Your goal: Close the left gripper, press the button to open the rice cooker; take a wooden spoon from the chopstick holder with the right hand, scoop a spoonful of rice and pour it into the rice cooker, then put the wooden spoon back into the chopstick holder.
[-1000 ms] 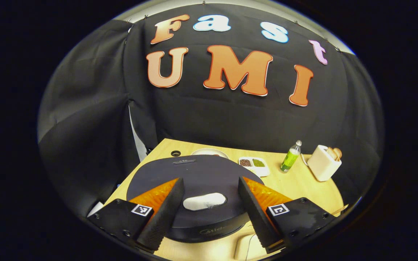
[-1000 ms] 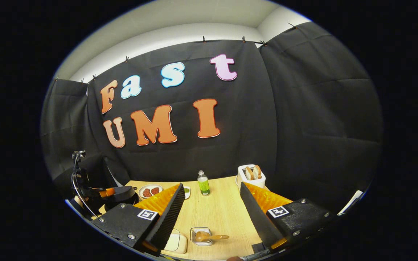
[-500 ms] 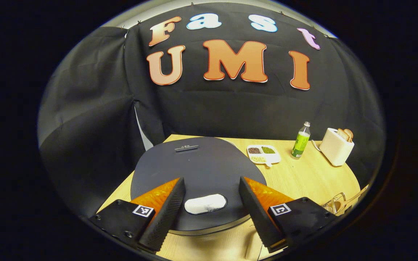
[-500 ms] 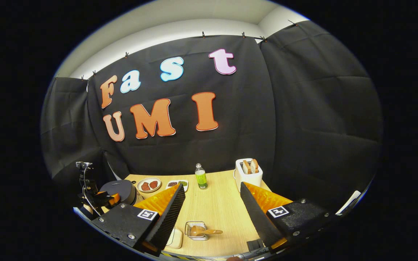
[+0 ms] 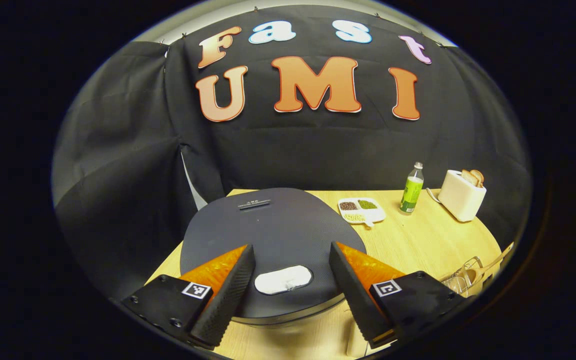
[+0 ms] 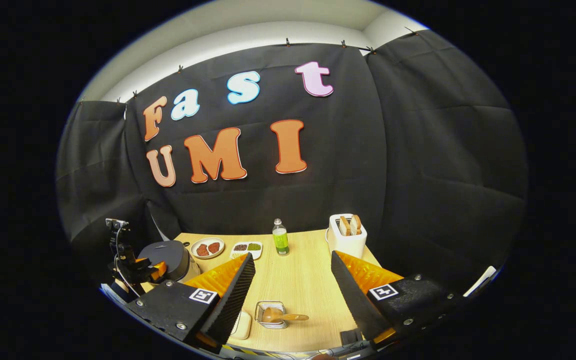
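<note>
- My left gripper point(image 5: 285, 280) hangs just over the rice cooker point(image 5: 270, 240), fingers spread wide, grasping nothing.
- The cooker lid is round, dark and matte with a fine weave-like texture; it is down, and a metal rim shows under its near edge.
- The button point(image 5: 284, 279) is a pale, flat oval set in the lid's near edge, sitting between my two left fingers; I cannot tell whether they touch the lid.
- Finger pads point(image 5: 225, 295) are ribbed and wedge-shaped.
- My right gripper point(image 6: 292, 287) is also released, held above the table point(image 6: 298, 280), which is light wood-grain.
- Between its fingers stands the chopstick holder point(image 6: 271, 316), a small square wire basket, with the wooden spoon point(image 6: 283, 316) in it, rounded bowl inside and handle sticking out to the right.
- In the left gripper view the same wire holder point(image 5: 463, 278) and spoon point(image 5: 493, 260) sit at the far right edge.
- In the right gripper view the cooker point(image 6: 170, 257) is at far left with the left gripper point(image 6: 140, 272) right beside it.
- A pale, rounded-corner container point(image 6: 243, 325) sits just left of the holder; contents are hidden.
- Farther back: round plate point(image 6: 207, 247) of reddish pieces, white divided tray point(image 6: 246, 248) of grains, green plastic bottle point(image 6: 281, 238), boxy cream toaster point(image 6: 346, 236) with two bread slices up.
</note>
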A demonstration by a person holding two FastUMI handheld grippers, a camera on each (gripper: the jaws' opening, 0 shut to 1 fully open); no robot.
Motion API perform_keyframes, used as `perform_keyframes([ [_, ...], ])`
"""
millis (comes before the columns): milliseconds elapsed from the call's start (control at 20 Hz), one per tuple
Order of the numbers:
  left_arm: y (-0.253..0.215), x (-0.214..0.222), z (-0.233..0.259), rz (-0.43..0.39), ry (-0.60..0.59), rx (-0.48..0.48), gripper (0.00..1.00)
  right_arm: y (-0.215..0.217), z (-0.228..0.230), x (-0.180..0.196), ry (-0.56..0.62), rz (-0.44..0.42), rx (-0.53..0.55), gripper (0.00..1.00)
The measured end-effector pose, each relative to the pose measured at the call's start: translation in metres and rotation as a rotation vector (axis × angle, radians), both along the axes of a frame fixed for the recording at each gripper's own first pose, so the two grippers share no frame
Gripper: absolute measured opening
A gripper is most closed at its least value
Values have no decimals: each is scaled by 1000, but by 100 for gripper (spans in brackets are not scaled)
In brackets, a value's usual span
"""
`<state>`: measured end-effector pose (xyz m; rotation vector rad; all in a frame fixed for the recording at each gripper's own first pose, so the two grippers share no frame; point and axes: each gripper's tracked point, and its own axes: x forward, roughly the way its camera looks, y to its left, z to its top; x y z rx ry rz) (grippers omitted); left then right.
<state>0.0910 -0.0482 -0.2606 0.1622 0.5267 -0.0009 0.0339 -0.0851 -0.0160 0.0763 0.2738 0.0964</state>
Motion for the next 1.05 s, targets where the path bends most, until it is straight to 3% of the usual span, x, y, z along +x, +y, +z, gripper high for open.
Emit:
perform_keyframes([
  [150, -1, -7, 48, -7, -61, 1, 100, 3, 5, 0, -20, 6, 6, 95],
  [200, 0, -9, 73, -9, -90, 1, 95, 3, 7, 1, -27, 4, 4, 95],
  [250, 0, -11, 96, -12, -121, -10, 100, 2, 8, 1, -35, 0, 4, 95],
  [300, -1, -13, 122, -15, -154, -25, 95, 2, 12, 2, -44, -1, 8, 95],
  [350, 0, -17, 151, -19, -193, -39, 100, 3, 14, 3, -52, -2, 15, 95],
  [400, 1, -19, 179, -22, -235, -45, 95, 3, 17, 4, -58, -2, 19, 95],
  [450, 2, -23, 207, -25, -276, -43, 100, 2, 18, 5, -66, -4, 21, 95],
  [600, 4, -41, 284, -37, -396, -30, 100, -2, 24, 7, -85, -14, 19, 95],
  [700, 5, -49, 325, -44, -469, -17, 95, -5, 27, 8, -98, -22, 20, 95],
  [900, 7, -72, 366, -41, -548, -28, 95, -12, 34, 11, -131, -37, 6, 95],
  [1050, 11, -76, 361, -30, -555, -23, 95, -14, 34, 9, -136, -38, 2, 95],
])
